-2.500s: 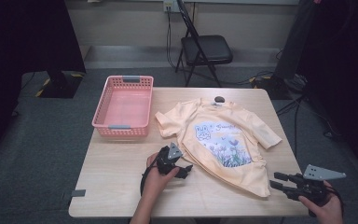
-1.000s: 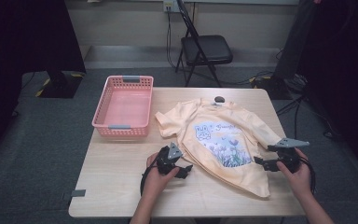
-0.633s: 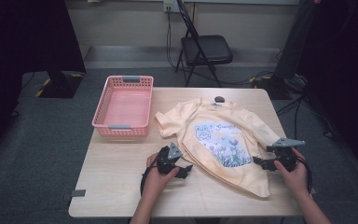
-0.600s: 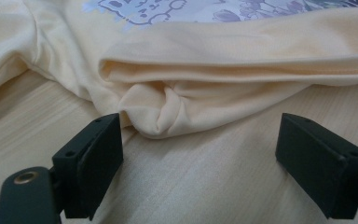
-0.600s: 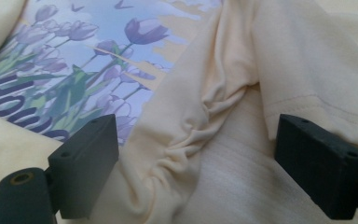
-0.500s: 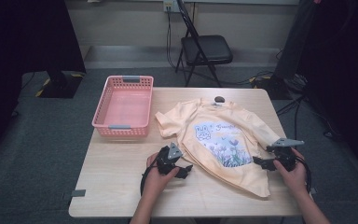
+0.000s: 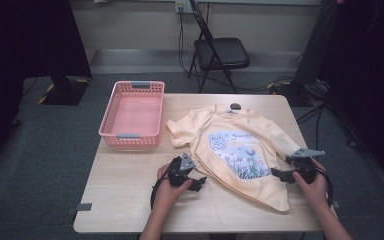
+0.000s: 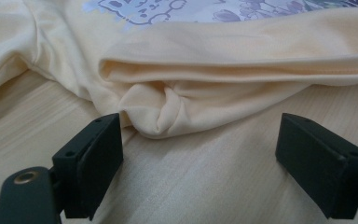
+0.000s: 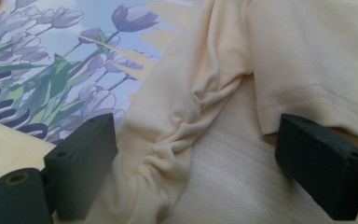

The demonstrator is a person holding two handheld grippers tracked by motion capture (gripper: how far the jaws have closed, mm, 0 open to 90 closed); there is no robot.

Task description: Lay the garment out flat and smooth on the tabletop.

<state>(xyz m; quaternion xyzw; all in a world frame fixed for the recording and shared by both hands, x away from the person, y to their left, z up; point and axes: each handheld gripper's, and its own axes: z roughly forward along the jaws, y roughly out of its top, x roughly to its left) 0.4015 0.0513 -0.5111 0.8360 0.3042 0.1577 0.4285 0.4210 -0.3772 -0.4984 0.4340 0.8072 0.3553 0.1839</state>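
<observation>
Pale-yellow printed T-shirt (image 7: 240, 150) spread flat on worktop (image 7: 125, 190); left gripper (image 7: 196, 183) and right gripper (image 7: 278, 175) both released, jaws spread at opposite bunched edges, so pre-grasp step, each next needing to close on fabric.

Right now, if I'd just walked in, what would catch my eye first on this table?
Probably the pale yellow T-shirt with its purple tulip print, spread across the right half of the wooden table. A hand-held gripper sits at each side of it, the left gripper and right gripper, jaws open at the bunched cloth. A pink basket stands at the far left.
</observation>
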